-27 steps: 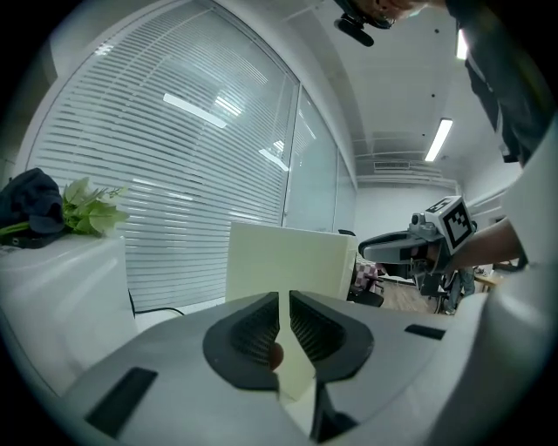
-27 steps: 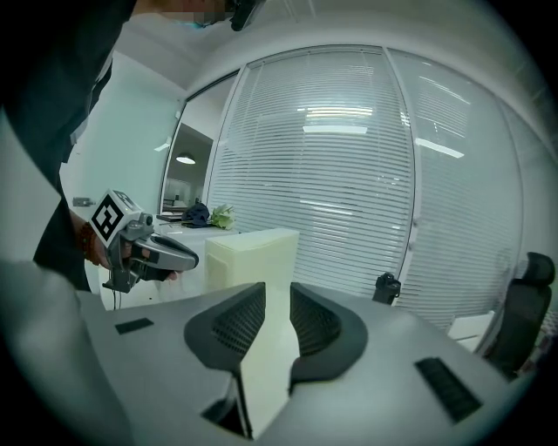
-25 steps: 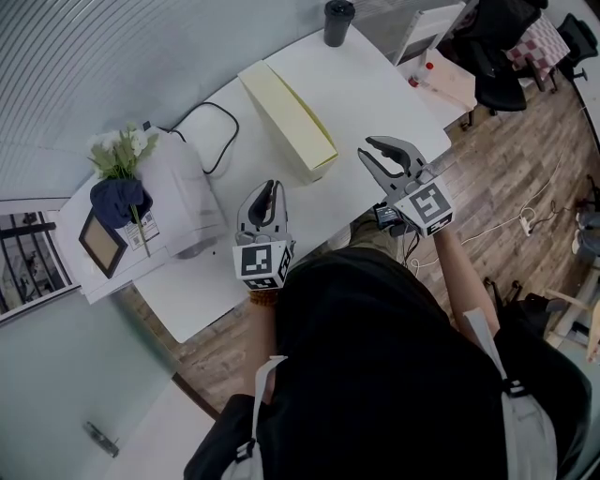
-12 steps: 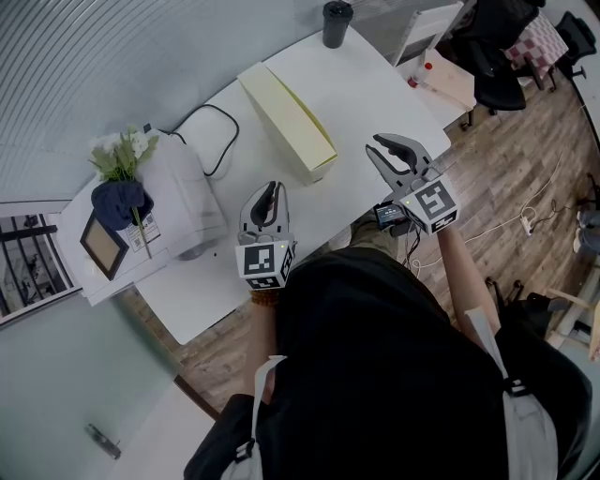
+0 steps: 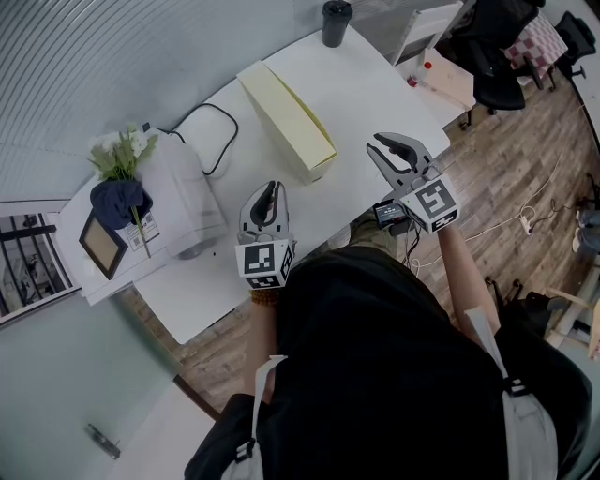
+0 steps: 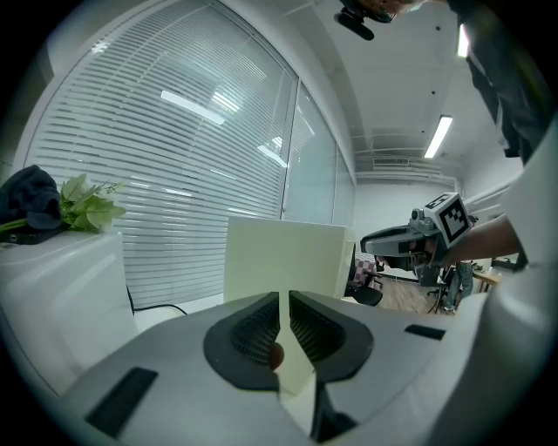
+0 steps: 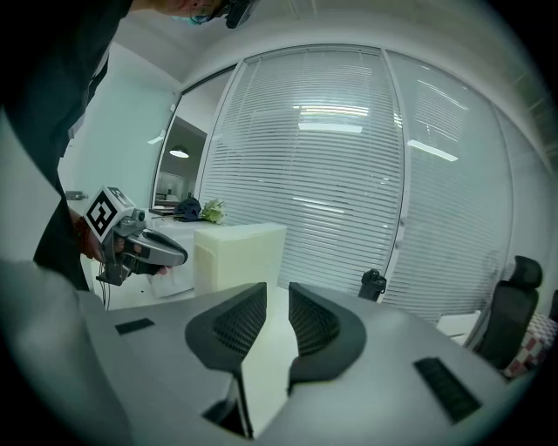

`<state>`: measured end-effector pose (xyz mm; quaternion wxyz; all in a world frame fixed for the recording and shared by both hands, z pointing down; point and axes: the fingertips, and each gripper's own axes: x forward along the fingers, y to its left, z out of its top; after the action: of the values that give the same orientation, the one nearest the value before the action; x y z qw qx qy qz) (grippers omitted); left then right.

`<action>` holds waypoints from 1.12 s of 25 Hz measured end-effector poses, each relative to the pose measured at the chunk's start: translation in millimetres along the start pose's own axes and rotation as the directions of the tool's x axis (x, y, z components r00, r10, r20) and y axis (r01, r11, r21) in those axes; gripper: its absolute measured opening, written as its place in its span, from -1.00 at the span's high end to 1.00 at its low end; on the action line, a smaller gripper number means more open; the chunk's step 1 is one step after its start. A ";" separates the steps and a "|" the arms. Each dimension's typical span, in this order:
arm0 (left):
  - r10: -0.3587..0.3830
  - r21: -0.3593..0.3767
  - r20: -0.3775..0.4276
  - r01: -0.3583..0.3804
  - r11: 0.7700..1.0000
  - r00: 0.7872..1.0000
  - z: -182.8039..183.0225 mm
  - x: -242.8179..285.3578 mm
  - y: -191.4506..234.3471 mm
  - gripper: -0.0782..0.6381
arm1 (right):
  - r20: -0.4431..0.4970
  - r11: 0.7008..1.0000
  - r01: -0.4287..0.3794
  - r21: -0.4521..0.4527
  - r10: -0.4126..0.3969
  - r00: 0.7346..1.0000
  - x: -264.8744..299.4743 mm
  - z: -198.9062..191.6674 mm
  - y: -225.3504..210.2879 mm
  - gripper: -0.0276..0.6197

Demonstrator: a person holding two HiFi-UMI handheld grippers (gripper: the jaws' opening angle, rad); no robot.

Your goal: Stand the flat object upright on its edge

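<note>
So, the pale yellow flat box (image 5: 286, 117) is already up on its long edge, roughly mid-table (image 5: 375, 84). It stands a bit closer to the wall-side edge, and one short end points at the black cup (image 5: 337, 21) in the far corner. Nobody's touching it. The left gripper (image 5: 271, 187) hangs over the near edge and points at the box's near end, but it's clearly apart from it. Its jaws are barely cracked, just a thin slit with nothing in it. The right gripper (image 5: 373, 145) is out by the near right edge with a wider gap, and it's empty too. Over at the left end sit a white printer-looking unit (image 5: 183, 187), some flowers (image 5: 120, 150) and a small picture frame (image 5: 98, 242). A black cable (image 5: 217, 117) loops between the unit and the box.
</note>
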<state>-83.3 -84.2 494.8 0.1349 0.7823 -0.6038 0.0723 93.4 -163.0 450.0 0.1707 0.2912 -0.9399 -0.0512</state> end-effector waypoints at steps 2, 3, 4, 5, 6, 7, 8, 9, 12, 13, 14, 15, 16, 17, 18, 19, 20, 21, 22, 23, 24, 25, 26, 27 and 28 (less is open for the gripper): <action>0.001 0.000 0.000 -0.001 1.000 1.000 -0.2 -0.3 0.6 0.67 | -0.002 1.000 0.008 0.004 -0.008 1.000 -0.9 0.9 -2.0 0.69; 0.002 0.000 -0.001 -0.002 1.000 1.000 -0.2 -0.5 0.9 0.67 | -0.003 1.000 0.012 0.005 -0.012 1.000 -1.5 1.2 -3.1 0.69; 0.003 0.001 -0.002 -0.003 1.000 1.000 -0.2 -0.8 1.1 0.67 | -0.002 1.000 0.015 0.003 -0.015 1.000 -2.1 0.8 -4.5 0.69; 0.003 0.001 -0.002 -0.003 1.000 1.000 -0.2 -0.9 1.2 0.67 | -0.001 1.000 0.018 -0.001 -0.018 1.000 -2.7 0.0 -6.1 0.69; 0.003 0.000 -0.003 -0.003 1.000 1.000 -0.4 -0.9 1.2 0.67 | -0.001 1.000 0.021 -0.003 -0.021 1.000 -3.5 -0.6 -7.6 0.70; 0.002 0.000 -0.004 -0.002 1.000 1.000 -0.7 -0.8 1.1 0.67 | -0.002 1.000 0.025 -0.004 -0.025 1.000 -4.3 -1.1 -9.0 0.70; 0.001 -0.001 -0.005 -0.001 1.000 1.000 -1.2 -0.7 1.0 0.67 | -0.003 1.000 0.030 -0.005 -0.030 1.000 -5.0 -1.7 -10.2 0.70; 0.000 -0.001 -0.006 0.000 1.000 1.000 -1.8 -0.4 0.7 0.67 | -0.005 0.999 0.033 -0.003 -0.033 0.999 -5.6 -2.2 -11.1 0.70; -0.004 -0.002 -0.010 0.004 1.000 1.000 -3.2 0.6 -1.4 0.67 | -0.010 0.999 0.037 -0.001 -0.037 0.999 -7.4 -4.3 -12.2 0.70; -0.006 -0.002 -0.012 0.006 1.000 1.000 -3.6 0.8 -2.1 0.67 | -0.012 0.999 0.038 -0.001 -0.038 0.999 -8.0 -5.1 -12.3 0.70; -0.007 -0.002 -0.013 0.007 1.000 1.000 -3.8 1.0 -2.8 0.67 | -0.013 0.999 0.038 -0.002 -0.038 0.999 -8.6 -5.8 -12.1 0.70; -0.008 -0.002 -0.014 0.008 1.000 1.000 -3.9 1.1 -3.3 0.67 | -0.015 0.999 0.038 -0.003 -0.038 0.999 -9.1 -6.2 -11.9 0.70; -0.009 -0.002 -0.014 0.009 1.000 1.000 -3.9 1.1 -3.7 0.67 | -0.016 0.999 0.037 -0.003 -0.037 0.999 -9.4 -6.5 -11.6 0.70; -0.010 -0.001 -0.014 0.010 1.000 1.000 -4.0 1.2 -3.8 0.67 | -0.017 0.999 0.036 -0.005 -0.036 0.999 -9.5 -6.8 -11.1 0.70; -0.010 -0.002 -0.014 0.010 1.000 1.000 -4.2 1.3 -3.6 0.67 | -0.018 0.999 0.034 -0.007 -0.034 0.999 -9.2 -7.2 -10.6 0.71; -0.010 -0.003 -0.015 0.010 1.000 1.000 -4.6 1.4 -3.3 0.67 | -0.020 0.999 0.031 -0.011 -0.031 0.999 -8.8 -7.8 -9.9 0.71; -0.009 -0.003 -0.017 0.009 1.000 1.000 -5.2 1.5 -2.9 0.67 | -0.023 0.999 0.028 -0.015 -0.029 0.999 -8.2 -8.3 -9.2 0.72; -0.008 -0.004 -0.018 0.008 1.000 1.000 -5.8 1.5 -2.7 0.67 | -0.025 0.999 0.027 -0.018 -0.027 0.999 -7.6 -8.6 -8.5 0.72; -0.008 -0.004 -0.020 0.008 1.000 1.000 -6.4 1.6 -2.5 0.67 | -0.026 0.999 0.027 -0.021 -0.027 0.999 -7.1 -8.8 -8.1 0.72; -0.009 -0.004 -0.021 0.009 1.000 1.000 -6.8 1.6 -2.6 0.67 | -0.026 0.999 0.027 -0.022 -0.028 0.999 -6.7 -8.8 -7.9 0.72; -0.010 -0.003 -0.022 0.010 1.000 1.000 -7.0 1.8 -2.8 0.67 | -0.026 0.999 0.028 -0.022 -0.029 0.999 -6.5 -8.8 -7.7 0.72; -0.011 -0.003 -0.023 0.011 1.000 1.000 -7.1 2.1 -3.2 0.67 | -0.026 0.999 0.028 -0.022 -0.029 0.999 -6.5 -8.7 -7.6 0.72; -0.012 -0.003 -0.024 0.012 1.000 1.000 -7.1 2.2 -3.5 0.67 | -0.027 0.999 0.028 -0.022 -0.028 0.999 -6.5 -8.8 -7.4 0.72; -0.012 -0.003 -0.024 0.012 1.000 1.000 -7.4 2.2 -3.7 0.67 | -0.028 0.999 0.027 -0.023 -0.027 0.999 -6.5 -9.3 -7.0 0.72; -0.012 -0.003 -0.026 0.012 1.000 1.000 -7.8 2.1 -3.7 0.67 | -0.030 0.999 0.026 -0.024 -0.027 0.999 -6.6 -9.8 -6.7 0.72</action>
<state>-78.8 -83.0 502.3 0.1441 0.7847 -0.5974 0.0808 105.4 -164.8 456.0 0.1875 0.3022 -0.9327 -0.0603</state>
